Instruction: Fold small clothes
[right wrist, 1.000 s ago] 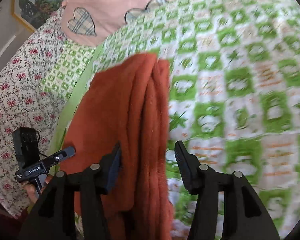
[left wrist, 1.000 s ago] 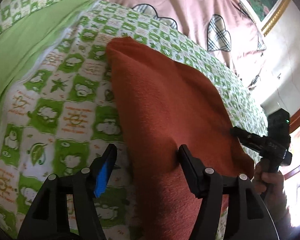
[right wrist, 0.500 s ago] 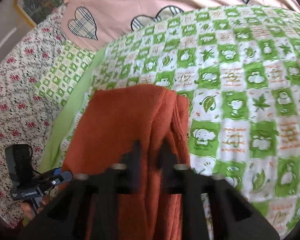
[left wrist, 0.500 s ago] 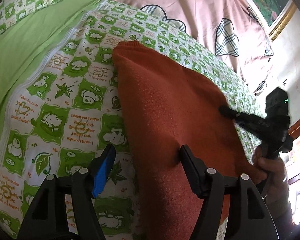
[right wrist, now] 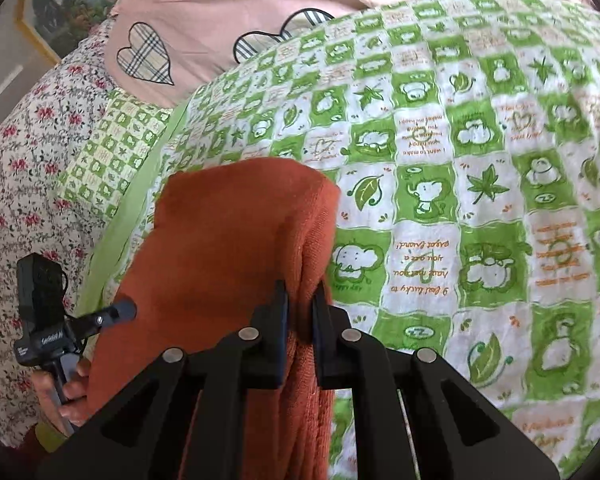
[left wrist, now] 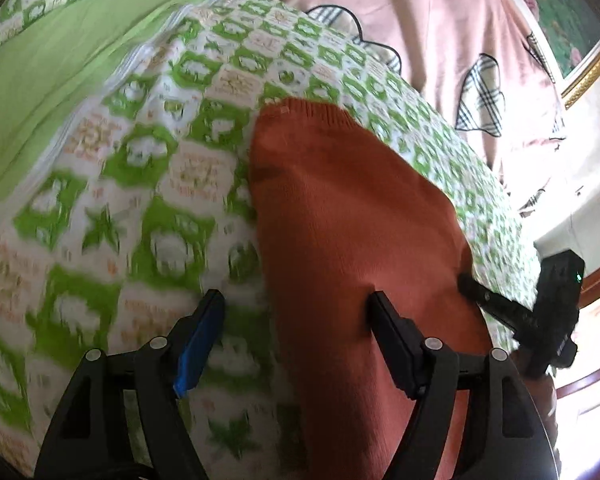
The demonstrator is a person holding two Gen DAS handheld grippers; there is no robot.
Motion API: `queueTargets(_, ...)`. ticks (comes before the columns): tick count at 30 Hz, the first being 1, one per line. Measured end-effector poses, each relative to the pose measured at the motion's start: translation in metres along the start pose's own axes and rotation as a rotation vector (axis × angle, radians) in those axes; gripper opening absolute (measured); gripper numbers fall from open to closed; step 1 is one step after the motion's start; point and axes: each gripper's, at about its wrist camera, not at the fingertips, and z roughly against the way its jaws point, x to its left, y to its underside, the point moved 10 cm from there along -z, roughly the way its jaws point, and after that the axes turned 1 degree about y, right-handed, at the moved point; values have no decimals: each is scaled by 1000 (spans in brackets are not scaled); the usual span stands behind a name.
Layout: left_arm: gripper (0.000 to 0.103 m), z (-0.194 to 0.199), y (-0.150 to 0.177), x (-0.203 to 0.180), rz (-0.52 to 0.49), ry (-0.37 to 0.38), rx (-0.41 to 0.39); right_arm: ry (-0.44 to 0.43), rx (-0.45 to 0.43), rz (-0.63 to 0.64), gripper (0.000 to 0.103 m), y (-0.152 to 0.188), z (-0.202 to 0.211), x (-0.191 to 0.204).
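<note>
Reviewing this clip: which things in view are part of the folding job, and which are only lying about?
Part of the job:
- orange knit garment
- right tongs, shut on its folded edge
- left tongs, open over its other edge

Just lying about:
- green patterned bedspread
- pink quilt with plaid hearts
- floral sheet
- framed picture

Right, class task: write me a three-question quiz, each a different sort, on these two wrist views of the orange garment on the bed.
1. True or false: the right gripper is shut on the edge of the orange garment.
2. Multiple choice: the left gripper is A) shut on the garment, B) open, C) out of view.
3. Fill in: the garment lies on a green-and-white ____ quilt.

Key: 1 true; 2 B; 3 checked.
</note>
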Motion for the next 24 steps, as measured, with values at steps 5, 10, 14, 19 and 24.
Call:
queueTargets(5, 70, 13, 4, -10, -39, -49, 3, -4, -7, -13, 17, 1, 18, 3)
queueTargets(10, 72, 59, 48, -23, -152, -55, -27, -20, -45, -22, 37, 35, 66, 11)
queueTargets(14, 76, 96, 103, -28, -234, -40, -29, -44, -59, -28, 41, 78, 97, 17)
queueTargets(19, 79, 116, 154, -38, -319, -14, -29, -62, -60, -32, 41, 116, 113, 24)
queueTargets(24, 79, 96, 166, -38, -393, -120, -44, -40, -43, -8, 41, 122, 105, 30)
